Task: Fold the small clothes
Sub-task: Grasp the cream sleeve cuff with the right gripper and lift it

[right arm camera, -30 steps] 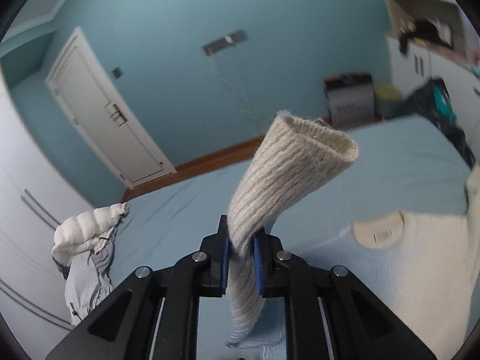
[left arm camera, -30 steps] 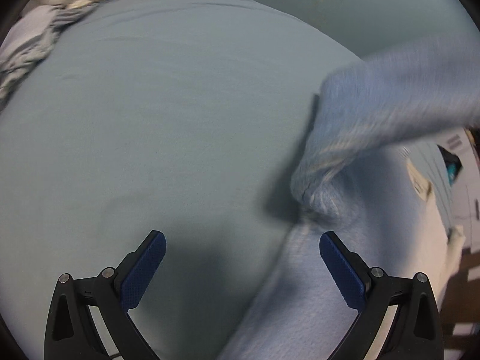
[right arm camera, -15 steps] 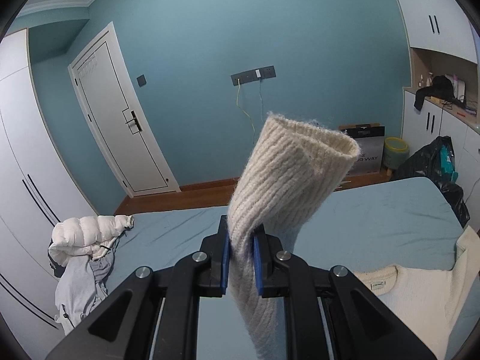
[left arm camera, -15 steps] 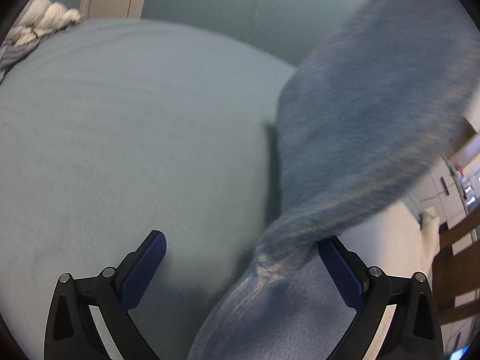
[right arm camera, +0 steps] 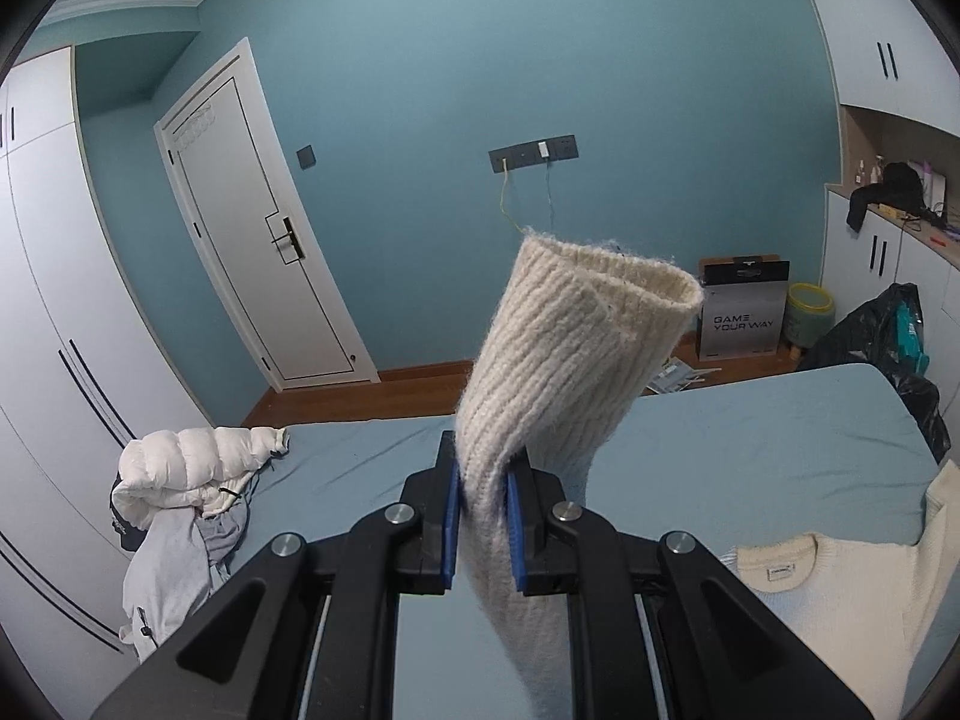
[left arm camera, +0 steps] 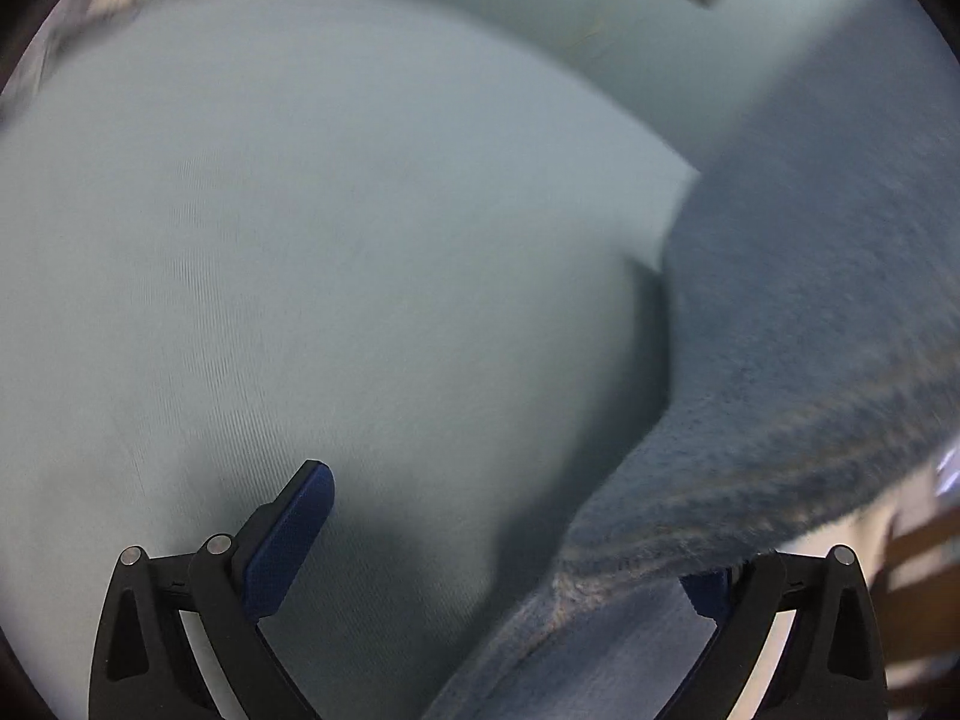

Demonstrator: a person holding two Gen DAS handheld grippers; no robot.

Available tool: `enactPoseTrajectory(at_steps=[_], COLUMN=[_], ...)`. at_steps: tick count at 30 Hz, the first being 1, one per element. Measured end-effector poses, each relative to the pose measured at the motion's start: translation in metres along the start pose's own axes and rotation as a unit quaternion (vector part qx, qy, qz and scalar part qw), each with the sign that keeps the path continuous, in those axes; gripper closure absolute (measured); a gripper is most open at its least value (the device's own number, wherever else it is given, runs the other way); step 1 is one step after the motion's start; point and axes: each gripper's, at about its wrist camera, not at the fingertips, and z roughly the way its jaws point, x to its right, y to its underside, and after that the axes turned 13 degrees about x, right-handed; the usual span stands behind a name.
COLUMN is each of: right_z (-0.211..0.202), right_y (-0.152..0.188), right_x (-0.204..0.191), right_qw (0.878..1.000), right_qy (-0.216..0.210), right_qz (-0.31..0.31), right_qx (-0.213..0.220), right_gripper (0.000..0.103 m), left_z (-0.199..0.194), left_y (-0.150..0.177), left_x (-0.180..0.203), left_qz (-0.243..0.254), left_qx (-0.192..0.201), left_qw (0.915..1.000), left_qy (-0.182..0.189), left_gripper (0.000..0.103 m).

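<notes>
A cream knit sweater lies on the light blue bed; its collar and body show at the right in the right wrist view. My right gripper is shut on the sweater's ribbed sleeve, whose cuff stands up above the jaws. In the blurred left wrist view the lifted sleeve hangs across the right side and looks blue-grey in shade. My left gripper is open, low over the bed sheet; the sleeve covers its right fingertip.
A white puffer jacket and grey clothes are piled at the bed's far left. A white door and wardrobe stand behind. A box, a green bin and a black bag are on the floor at right.
My right gripper has lifted the sleeve higher and tilted up toward the wall. In the left wrist view the sleeve has swept across and now covers the right fingertip.
</notes>
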Motion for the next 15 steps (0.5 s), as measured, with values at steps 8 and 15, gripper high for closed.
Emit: enactPoseTrajectory(at_steps=[8,15], right_z=[-0.021,-0.064], right_y=[0.015,0.088], right_x=[0.099,0.260], right_qw=[0.999,0.988], right_qy=[0.034,0.144], right_qz=[0.018,0.059], right_qx=[0.008,-0.017], right_gripper=[0.094,0.094], left_z=[-0.008,-0.017], left_y=[-0.003,-0.009], left_x=[-0.003,-0.011], left_qz=[0.042,0.057], left_qx=[-0.012,-0.025], left_qw=[0.9947,0.9913], left_qy=[-0.093,-0.116], left_gripper=[0.000,0.000])
